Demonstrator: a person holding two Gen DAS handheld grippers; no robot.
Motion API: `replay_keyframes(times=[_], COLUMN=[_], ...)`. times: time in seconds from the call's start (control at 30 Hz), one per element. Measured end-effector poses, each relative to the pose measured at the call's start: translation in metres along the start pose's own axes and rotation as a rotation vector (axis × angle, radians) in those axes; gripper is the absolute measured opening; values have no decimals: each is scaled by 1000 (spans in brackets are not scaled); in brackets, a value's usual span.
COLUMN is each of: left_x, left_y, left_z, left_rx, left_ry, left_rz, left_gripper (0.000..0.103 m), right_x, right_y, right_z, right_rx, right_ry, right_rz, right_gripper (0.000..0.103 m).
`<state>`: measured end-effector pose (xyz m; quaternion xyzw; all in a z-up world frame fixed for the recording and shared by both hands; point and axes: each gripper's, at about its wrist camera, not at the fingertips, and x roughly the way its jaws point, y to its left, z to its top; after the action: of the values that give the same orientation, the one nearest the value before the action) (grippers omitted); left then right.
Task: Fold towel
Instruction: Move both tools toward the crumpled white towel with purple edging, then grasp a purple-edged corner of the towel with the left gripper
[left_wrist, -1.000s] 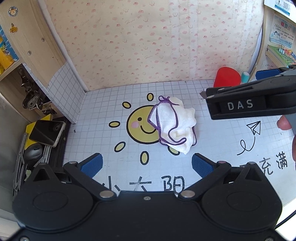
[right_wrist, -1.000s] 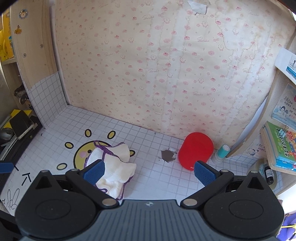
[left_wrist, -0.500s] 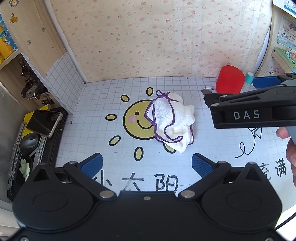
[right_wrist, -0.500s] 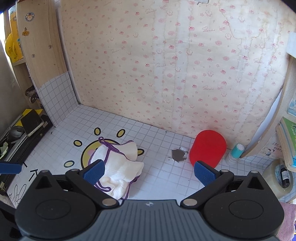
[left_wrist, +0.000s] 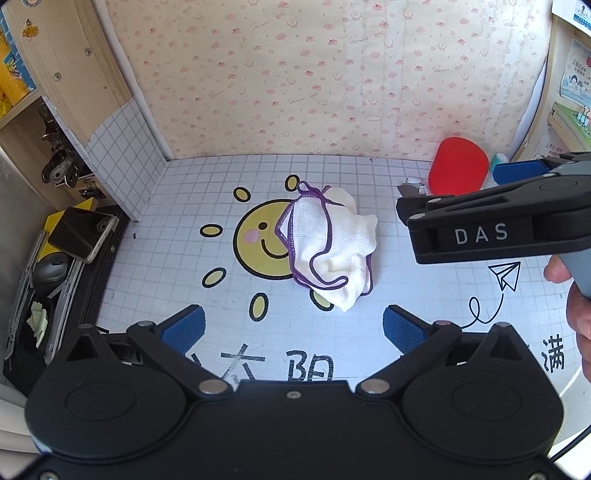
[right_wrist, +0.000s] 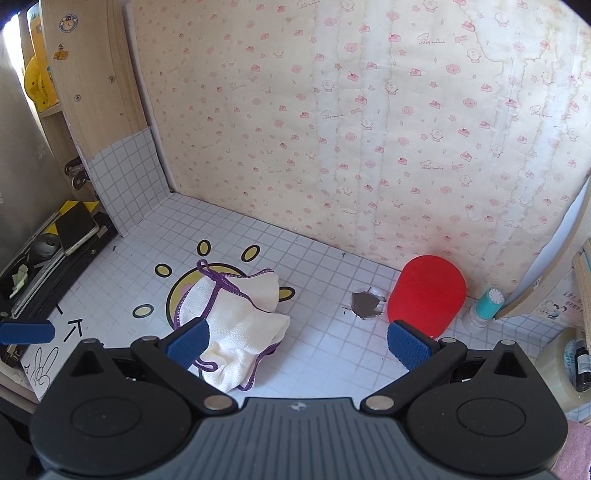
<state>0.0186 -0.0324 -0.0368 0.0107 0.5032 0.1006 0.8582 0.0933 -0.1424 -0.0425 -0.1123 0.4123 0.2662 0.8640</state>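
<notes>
A: Towel (left_wrist: 328, 251), white with a purple hem, lies crumpled on the sun drawing on the gridded tabletop (left_wrist: 184, 206).

B: How would it handle?

A: Probably soft, light and limp; the hemmed loop corner at its far edge looks easiest to pinch.

B: And the tools?

A: Left hand-held gripper (left_wrist: 291, 328) and right hand-held gripper (right_wrist: 297, 341) both hover spread wide, holding nothing.

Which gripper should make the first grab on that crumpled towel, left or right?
Probably left. The left gripper is open and faces the crumpled white purple-edged towel squarely. From the open right gripper, the towel lies off-centre behind its left finger.
</notes>
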Motion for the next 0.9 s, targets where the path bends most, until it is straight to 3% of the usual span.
replay_keyframes(times=[0.23, 0.37, 0.4, 0.43, 0.47, 0.5, 0.6, 0.63, 0.7, 0.9], left_x=[5, 9, 10, 11, 12, 15, 22, 24, 25, 28], left_y=[9, 12, 12, 11, 10, 10, 13, 14, 16, 22], left_z=[-2, -3, -3, -3, -3, -2, -2, -2, -3, -3], left_rx=[-37, -14, -1, 15, 27, 33, 38, 44, 57, 65], left_ry=[0, -4, -9, -13, -10, 3, 38, 38, 33, 25], left_rz=[-15, -18, -19, -21, -22, -25, -38, -39, -37, -58], left_gripper=[98, 92, 87, 82, 66, 52, 34, 30, 16, 8], right_x=[0, 4, 7, 9, 12, 15, 24, 26, 29, 33], right_y=[2, 6, 7, 8, 8, 9, 12, 14, 18, 29], right_z=[4, 6, 6, 6, 6, 6, 5, 5, 6, 7], right_rx=[-30, -41, -40, -38, -35, -29, -17, -20, -27, -43], right_ry=[-23, -21, -15, -8, 2, 16, 50, 58, 62, 48], right_rz=[20, 16, 20, 27, 33, 36, 60, 69, 70, 84], right_gripper=[101, 82, 78, 65, 45, 38, 17, 4, 2, 0])
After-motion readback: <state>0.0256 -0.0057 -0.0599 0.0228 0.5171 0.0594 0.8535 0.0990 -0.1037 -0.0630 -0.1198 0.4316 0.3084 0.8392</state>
